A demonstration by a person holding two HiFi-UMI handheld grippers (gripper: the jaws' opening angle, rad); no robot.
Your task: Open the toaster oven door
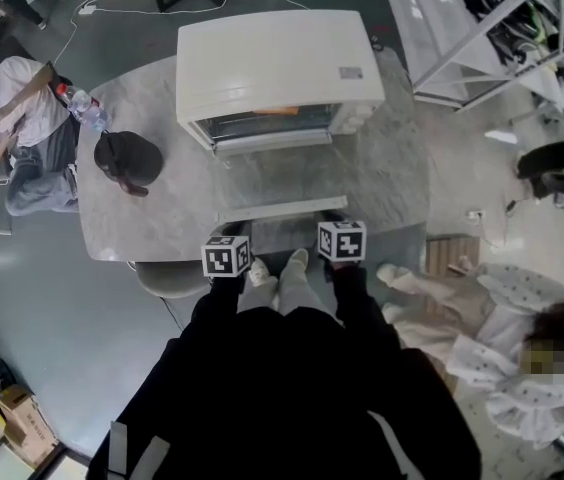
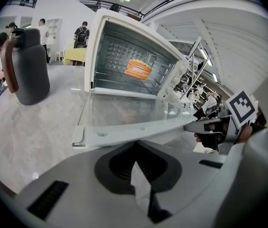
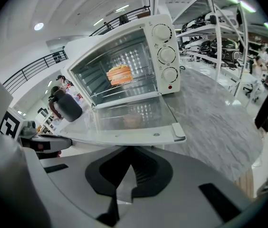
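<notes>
Only the gripper views look into the toaster oven (image 3: pixel 124 65), where an orange-topped piece of food (image 3: pixel 119 74) sits on the rack. The head view shows the door (image 1: pixel 280 183) folded down flat over the marble surface (image 1: pixel 392 168). The left gripper (image 2: pixel 136 160) and right gripper (image 3: pixel 127 167) have their fingers closed together and hold nothing, just short of the door's front edge.

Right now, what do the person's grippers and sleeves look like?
Both the left gripper and right gripper have smooth grey bodies with a dark recess in the middle. Each carries a cube of black-and-white square markers. The sleeves are black.
</notes>
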